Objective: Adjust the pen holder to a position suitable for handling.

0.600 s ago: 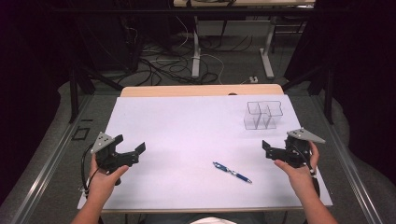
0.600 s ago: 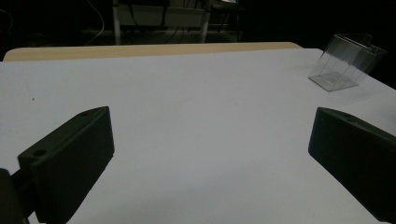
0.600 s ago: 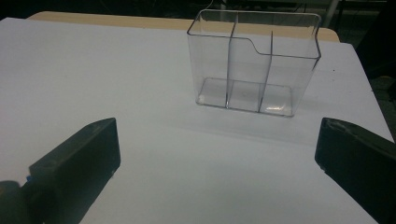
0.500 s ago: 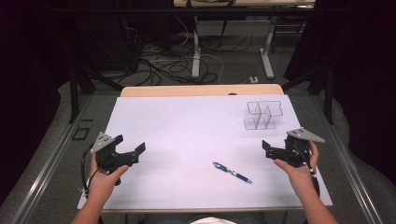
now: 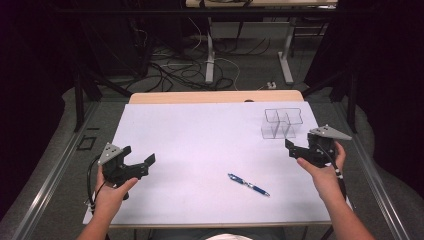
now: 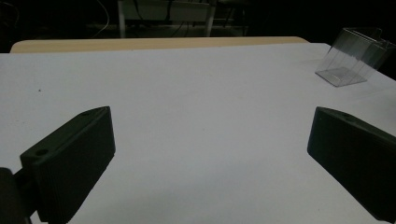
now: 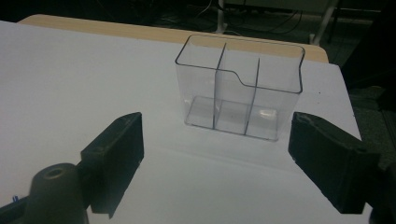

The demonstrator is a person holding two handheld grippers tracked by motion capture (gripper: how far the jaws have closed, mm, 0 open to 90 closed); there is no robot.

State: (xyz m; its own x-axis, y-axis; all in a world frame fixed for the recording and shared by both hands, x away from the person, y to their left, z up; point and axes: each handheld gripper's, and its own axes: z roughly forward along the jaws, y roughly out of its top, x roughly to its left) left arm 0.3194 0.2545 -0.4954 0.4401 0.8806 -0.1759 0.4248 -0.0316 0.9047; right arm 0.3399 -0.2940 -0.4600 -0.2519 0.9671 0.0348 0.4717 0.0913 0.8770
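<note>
1. Blue pen lies flat on the white bench, in the near half, between the two hands and apart from both.
2. Its long axis runs slantwise, one end toward the left tool, the other toward the near right corner.
3. Right tool looks the nearer one; the pen lies nearer the person than it and off toward the bench's middle.
4. Clear divided organizer stands upright just beyond the right tool.
5. Both tools stand with jaws apart, nothing between them.
6. Judged from this, a reach needs the jaws turned across the pen's barrel.
</note>
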